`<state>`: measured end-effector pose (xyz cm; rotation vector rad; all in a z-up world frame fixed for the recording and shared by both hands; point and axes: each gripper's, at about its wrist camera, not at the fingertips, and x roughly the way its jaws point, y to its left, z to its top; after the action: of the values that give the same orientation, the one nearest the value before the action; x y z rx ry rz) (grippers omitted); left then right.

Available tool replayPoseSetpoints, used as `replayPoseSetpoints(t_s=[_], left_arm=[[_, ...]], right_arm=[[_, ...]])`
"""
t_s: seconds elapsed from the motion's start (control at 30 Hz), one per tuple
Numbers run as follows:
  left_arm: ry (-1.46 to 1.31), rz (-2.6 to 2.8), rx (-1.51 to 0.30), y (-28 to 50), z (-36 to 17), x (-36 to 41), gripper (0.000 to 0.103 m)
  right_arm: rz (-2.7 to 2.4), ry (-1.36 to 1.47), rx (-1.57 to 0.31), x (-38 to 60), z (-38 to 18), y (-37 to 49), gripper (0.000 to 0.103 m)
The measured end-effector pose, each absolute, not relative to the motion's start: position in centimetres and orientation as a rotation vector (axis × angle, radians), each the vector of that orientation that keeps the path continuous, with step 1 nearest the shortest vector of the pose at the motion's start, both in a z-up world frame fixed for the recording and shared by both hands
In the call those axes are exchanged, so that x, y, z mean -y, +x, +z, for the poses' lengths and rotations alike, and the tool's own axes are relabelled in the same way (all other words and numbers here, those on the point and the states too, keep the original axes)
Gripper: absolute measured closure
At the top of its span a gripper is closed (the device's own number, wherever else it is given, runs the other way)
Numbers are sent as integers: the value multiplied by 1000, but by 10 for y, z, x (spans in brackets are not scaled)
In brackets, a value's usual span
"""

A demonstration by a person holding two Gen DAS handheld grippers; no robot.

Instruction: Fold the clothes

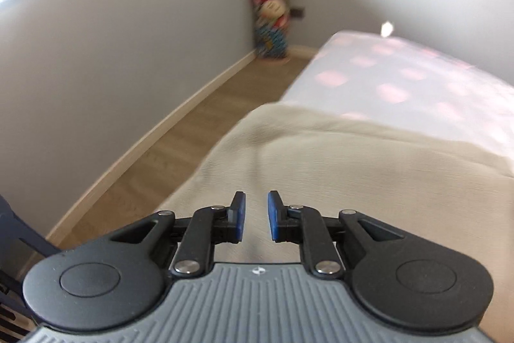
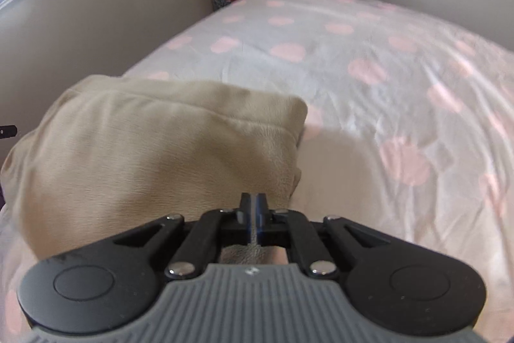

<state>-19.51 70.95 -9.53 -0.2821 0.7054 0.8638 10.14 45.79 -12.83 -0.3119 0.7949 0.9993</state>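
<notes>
Right gripper (image 2: 254,214) pinches beige fleece garment (image 2: 160,143) edge; left gripper (image 1: 256,219) narrowly parted above it. Thin pinch may slip.

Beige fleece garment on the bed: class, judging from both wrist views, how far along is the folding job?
Done: the beige fleece garment already lies doubled into a thick layered block on the pink-spotted white bedsheet. In hand: the right hand-held gripper is shut on the garment's near edge, while the left hand-held gripper is open above the cloth, gripping nothing. Left: probably another fold or smoothing, then release.
</notes>
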Motion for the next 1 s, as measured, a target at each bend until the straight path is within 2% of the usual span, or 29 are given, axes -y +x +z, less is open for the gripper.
replayPoseSetpoints(t_s=[0.07, 0.13, 0.2, 0.23, 0.4, 0.47, 0.73, 1.0], left_arm=[[-264, 832, -689, -196, -77, -672, 81], [-259, 822, -671, -197, -60, -639, 70], [-248, 803, -621, -199, -44, -600, 52], [-238, 798, -608, -196, -36, -584, 49], [-196, 810, -589, -198, -11, -515, 30], [-175, 835, -559, -202, -3, -485, 25], [-267, 843, -523, -224, 0, -420, 25], [-287, 880, -560, -233, -16, -388, 24]], right_arm=[[997, -303, -771, -442, -106, 85, 95], [988, -281, -767, -424, -86, 69, 89], [981, -257, -755, -404, -67, 52, 78], [981, -249, -746, -393, -58, 44, 72], [966, -243, -667, -344, -23, 3, 56], [963, -231, -646, -326, -13, -9, 45], [952, -178, -611, -273, 0, -42, 31], [953, -168, -606, -246, -7, -65, 26]])
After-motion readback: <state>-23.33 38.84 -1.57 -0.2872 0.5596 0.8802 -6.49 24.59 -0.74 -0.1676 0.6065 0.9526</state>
